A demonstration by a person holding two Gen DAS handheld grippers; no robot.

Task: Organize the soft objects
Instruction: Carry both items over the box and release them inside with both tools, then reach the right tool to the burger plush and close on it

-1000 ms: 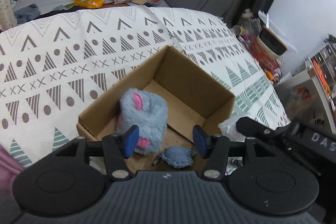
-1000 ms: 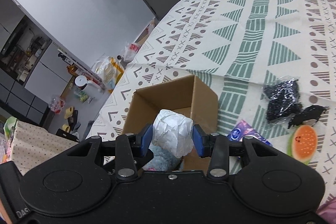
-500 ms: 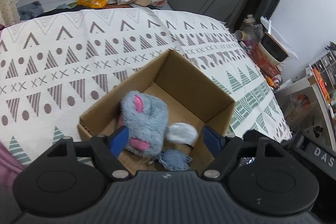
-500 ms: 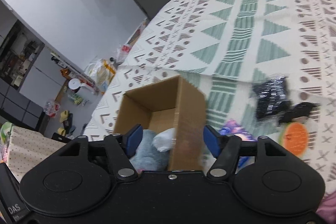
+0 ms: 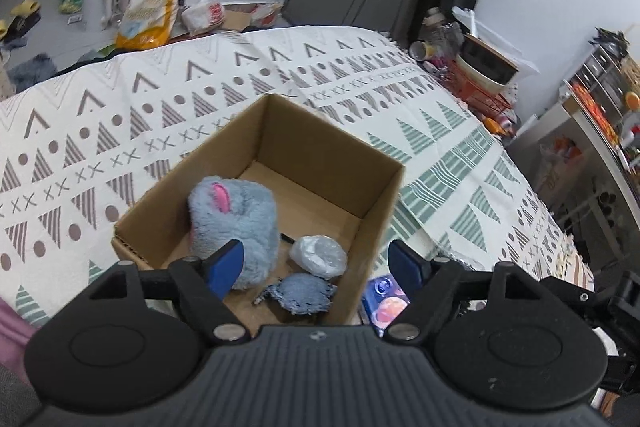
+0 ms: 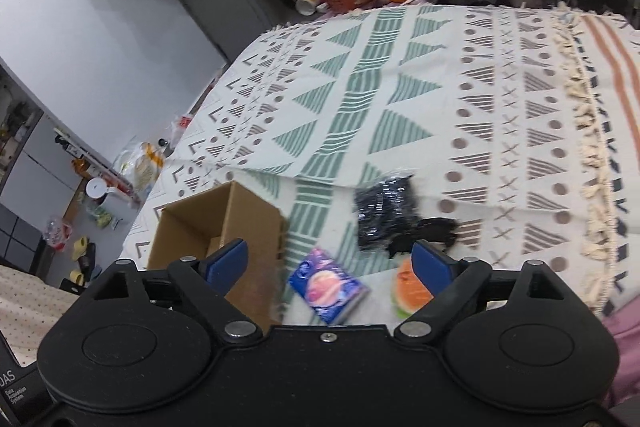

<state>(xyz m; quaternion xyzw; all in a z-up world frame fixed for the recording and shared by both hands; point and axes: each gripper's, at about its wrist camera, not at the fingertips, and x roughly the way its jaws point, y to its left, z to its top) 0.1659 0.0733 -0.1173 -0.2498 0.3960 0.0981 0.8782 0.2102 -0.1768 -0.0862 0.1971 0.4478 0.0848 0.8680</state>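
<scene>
left claw (image 5: pixel 316 265): wide, empty, over box (image 5: pixel 328 163) | right claw (image 6: pixel 330 263): wide, empty | box: plush toy (image 5: pixel 234 223), white bundle (image 5: pixel 319 255), denim scrap (image 5: pixel 300 293)

The left tongs (image 5: pixel 316 265) have a dark grey body with a ribbed middle, two round discs at the sides, black arms with silver screws, and blue pads (image 5: pixel 224 263). The right tongs (image 6: pixel 330 263) are black with the same shape, blue pads (image 6: pixel 230 261), and small white letters at the lower left edge.
</scene>
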